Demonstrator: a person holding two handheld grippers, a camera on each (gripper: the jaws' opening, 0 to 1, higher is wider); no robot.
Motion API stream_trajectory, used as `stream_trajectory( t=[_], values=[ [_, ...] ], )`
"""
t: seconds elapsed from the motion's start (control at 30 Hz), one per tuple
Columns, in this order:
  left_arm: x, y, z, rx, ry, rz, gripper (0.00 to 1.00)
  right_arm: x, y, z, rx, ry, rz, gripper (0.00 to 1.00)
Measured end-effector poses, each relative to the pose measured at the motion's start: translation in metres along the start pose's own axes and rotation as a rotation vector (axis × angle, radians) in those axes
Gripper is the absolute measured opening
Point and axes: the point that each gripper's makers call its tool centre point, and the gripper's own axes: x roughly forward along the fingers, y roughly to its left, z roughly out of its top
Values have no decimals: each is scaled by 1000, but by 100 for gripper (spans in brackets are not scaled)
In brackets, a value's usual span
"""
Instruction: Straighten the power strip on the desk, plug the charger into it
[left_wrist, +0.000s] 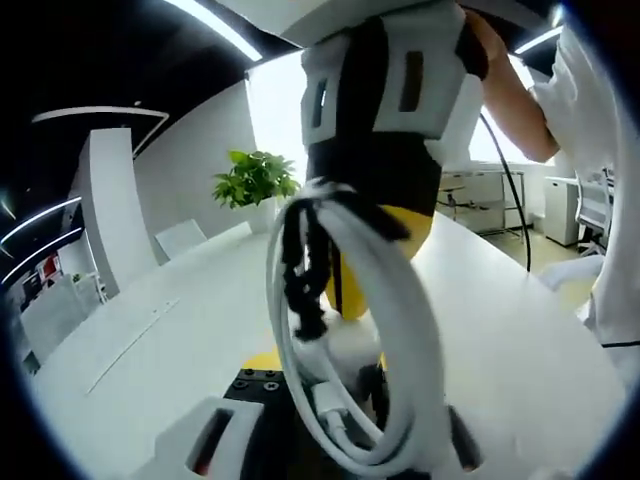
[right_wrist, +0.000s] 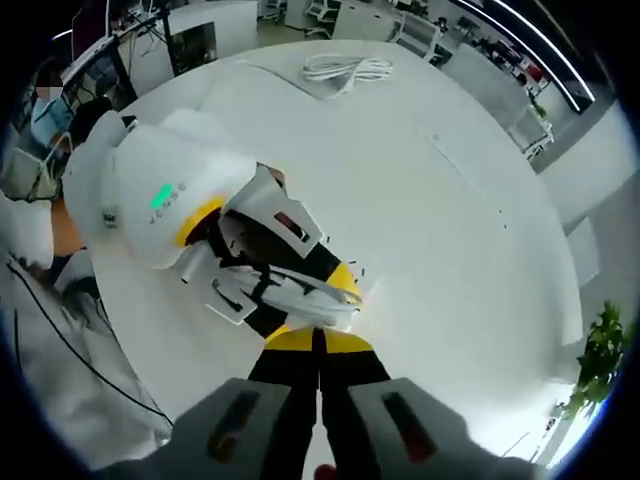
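Cable bundle (left_wrist: 350, 340) clamped in left tool (left_wrist: 330, 440); right tool (right_wrist: 320, 355) clenched, meeting it above desk (right_wrist: 450, 220).

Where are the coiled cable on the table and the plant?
Coiled cable (right_wrist: 345, 68), right gripper view, middle of the coil.
Plant (left_wrist: 255, 178), left gripper view, its leaves.

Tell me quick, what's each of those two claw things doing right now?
Left gripper: shut on the coiled white cable.
Right gripper: jaws pressed together at their tips, nothing visible between them.
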Motion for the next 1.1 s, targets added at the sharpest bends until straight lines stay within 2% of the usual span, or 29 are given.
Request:
stream_trajectory(
  t=[0.03, 0.07, 0.17, 0.53, 0.7, 0.77, 0.8, 0.87, 0.97, 1.0, 1.1],
  values=[
    [0, 0, 0, 1, 0, 0, 31, 0, 0, 0, 6, -2, 22, 1],
    [0, 0, 0, 1, -1, 0, 31, 0, 1, 1, 50, -16, 65, 1],
    [0, 0, 0, 7, -3, 0, 31, 0, 2, 1, 58, -59, 81, 1],
    [0, -1, -1, 2, -1, 1, 31, 0, 3, 1, 77, -31, 59, 1],
    [-1, -2, -1, 3, -1, 4, 31, -1, 4, 1, 70, -60, 31, 1],
    [-1, -2, -1, 5, -2, 6, 31, -1, 3, 2, 43, -85, 37, 1],
    [-1, -2, -1, 5, -2, 5, 31, -1, 3, 3, 9, -107, 49, 1],
    [-1, -2, -1, 6, -4, 3, 31, -3, 4, 4, -30, -202, 81, 1],
    [-1, -3, -1, 7, -4, 4, 31, -4, 2, 5, -7, -323, 97, 1],
    [-1, -3, -1, 8, -5, 4, 31, -5, 2, 4, -26, -385, 96, 1],
    [-1, -3, -2, 10, -6, 5, 31, -7, -2, 3, -106, -510, 32, 1]
  ],
)
